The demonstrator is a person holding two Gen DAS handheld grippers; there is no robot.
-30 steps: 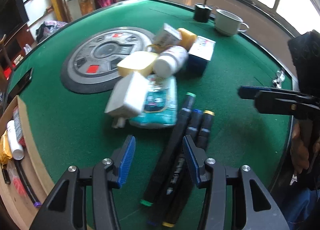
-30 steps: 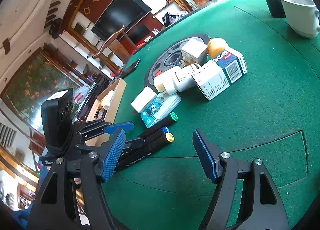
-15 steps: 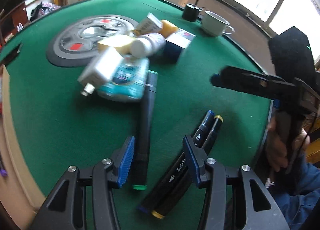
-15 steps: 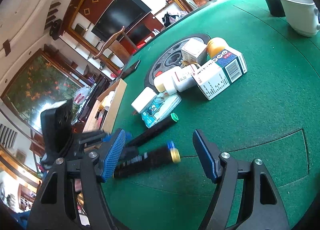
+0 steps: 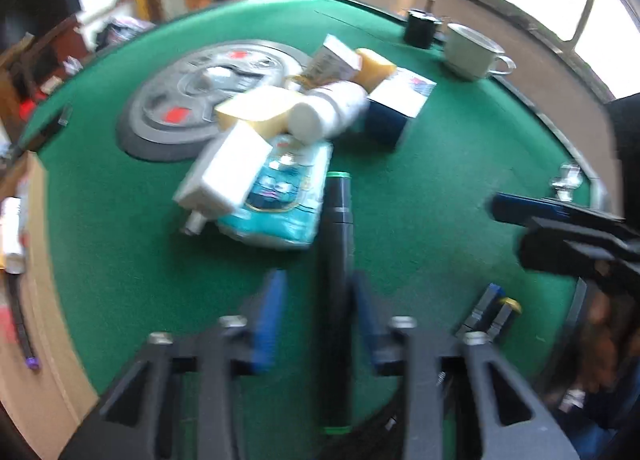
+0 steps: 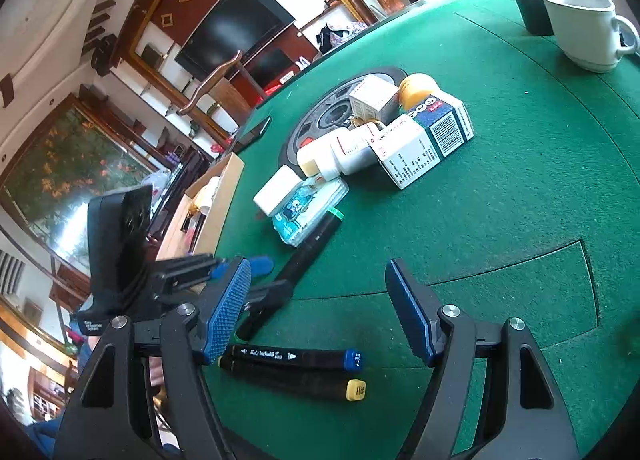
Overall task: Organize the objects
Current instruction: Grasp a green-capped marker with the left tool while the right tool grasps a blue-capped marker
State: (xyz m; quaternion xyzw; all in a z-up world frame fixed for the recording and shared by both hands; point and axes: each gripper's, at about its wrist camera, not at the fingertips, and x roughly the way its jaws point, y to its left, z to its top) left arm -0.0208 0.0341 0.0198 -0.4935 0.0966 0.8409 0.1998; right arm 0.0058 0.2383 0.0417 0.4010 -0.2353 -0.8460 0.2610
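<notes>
Green felt covers the worktop [image 6: 520, 200]. The left claw [image 5: 316, 312] is closing around the green-capped marker [image 5: 336, 260]. The right claw [image 6: 320, 312] gapes, empty, above two near markers [image 6: 296, 368].

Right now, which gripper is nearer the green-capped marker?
Left. The left gripper is closing around the green-capped marker; the right gripper hovers open above two other markers.

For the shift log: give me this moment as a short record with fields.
surface: green felt table
left tongs: closing, green-capped marker between the pads
right tongs: open, nothing between them
loose markers: blue-capped marker and yellow-capped marker, side by side below the right tongs
pile: boxes, bottle, tissue pack
far edge: white cup
</notes>
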